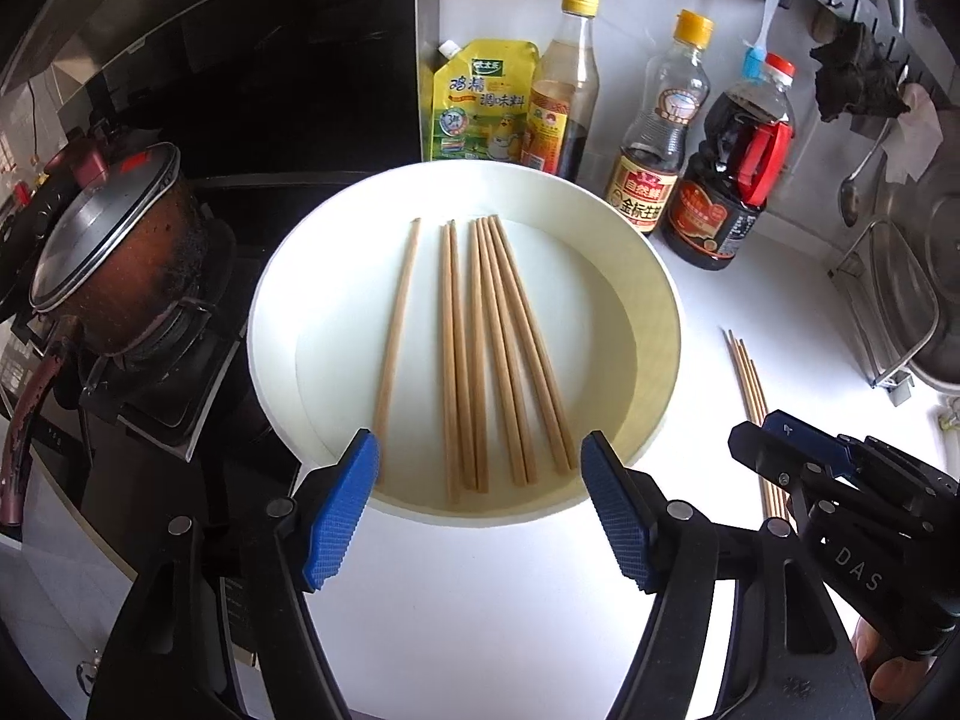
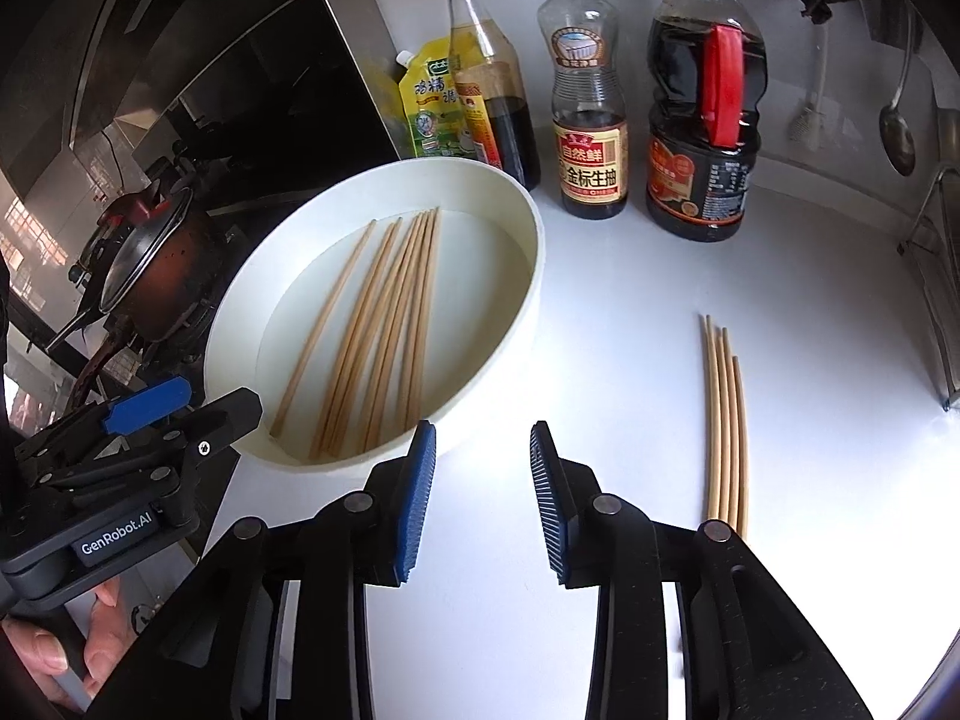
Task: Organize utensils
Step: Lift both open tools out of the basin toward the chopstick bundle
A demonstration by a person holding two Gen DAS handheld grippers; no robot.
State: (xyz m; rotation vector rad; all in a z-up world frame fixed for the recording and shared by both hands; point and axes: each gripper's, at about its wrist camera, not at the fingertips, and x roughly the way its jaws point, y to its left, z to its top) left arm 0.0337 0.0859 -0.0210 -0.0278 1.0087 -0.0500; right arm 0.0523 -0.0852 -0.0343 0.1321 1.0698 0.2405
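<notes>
Several wooden chopsticks (image 1: 480, 354) lie side by side in a white round dish (image 1: 660, 324), one a little apart on the left. My left gripper (image 1: 480, 450) hovers over the dish's near rim, open, with nothing pressed between its blue pads. Several more chopsticks (image 2: 726, 420) lie in a tight bunch on the white counter, right of the dish (image 2: 528, 276). My right gripper (image 2: 480, 429) is open and empty over bare counter between the dish and that bunch. In the left wrist view the counter bunch (image 1: 750, 384) is partly hidden behind the right gripper's body.
Sauce bottles (image 2: 591, 120) and a yellow seasoning pouch (image 1: 480, 102) stand behind the dish. A lidded pot (image 1: 114, 246) sits on the stove at left. A metal rack (image 1: 894, 306) and hanging ladle (image 2: 897, 132) are at right. A hand (image 2: 72, 654) holds the left gripper.
</notes>
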